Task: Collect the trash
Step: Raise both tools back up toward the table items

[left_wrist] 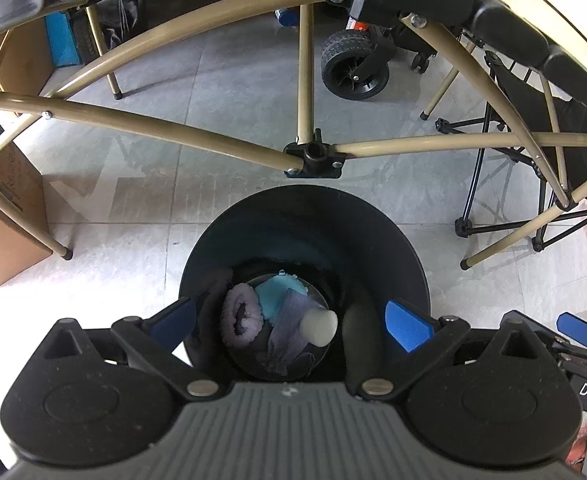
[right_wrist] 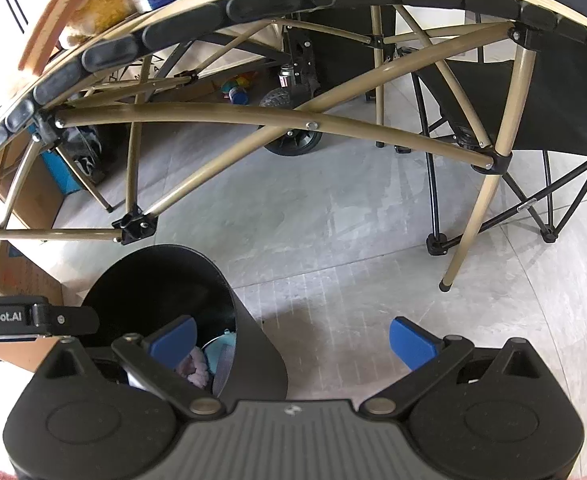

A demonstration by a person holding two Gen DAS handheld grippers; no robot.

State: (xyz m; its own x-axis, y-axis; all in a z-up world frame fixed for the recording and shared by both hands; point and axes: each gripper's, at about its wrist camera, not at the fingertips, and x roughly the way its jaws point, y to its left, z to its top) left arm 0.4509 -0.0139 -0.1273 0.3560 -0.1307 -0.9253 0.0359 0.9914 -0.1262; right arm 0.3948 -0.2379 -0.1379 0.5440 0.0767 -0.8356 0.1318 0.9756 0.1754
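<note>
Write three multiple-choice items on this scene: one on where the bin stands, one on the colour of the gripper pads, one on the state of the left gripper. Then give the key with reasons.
1. Where is the bin?
A. on the table
B. on the floor by the table's legs
C. on the chair

2. What colour are the gripper pads?
A. red
B. green
C. blue

3. How is the left gripper?
A. open over the bin, holding nothing
B. shut on a cup
C. shut on a cloth

Key: 1 B, the bin stands on the floor beside the table frame. 2 C, the pads are blue in both views. 3 A, the pads stand wide apart above the bin, with the white piece lying inside.
</note>
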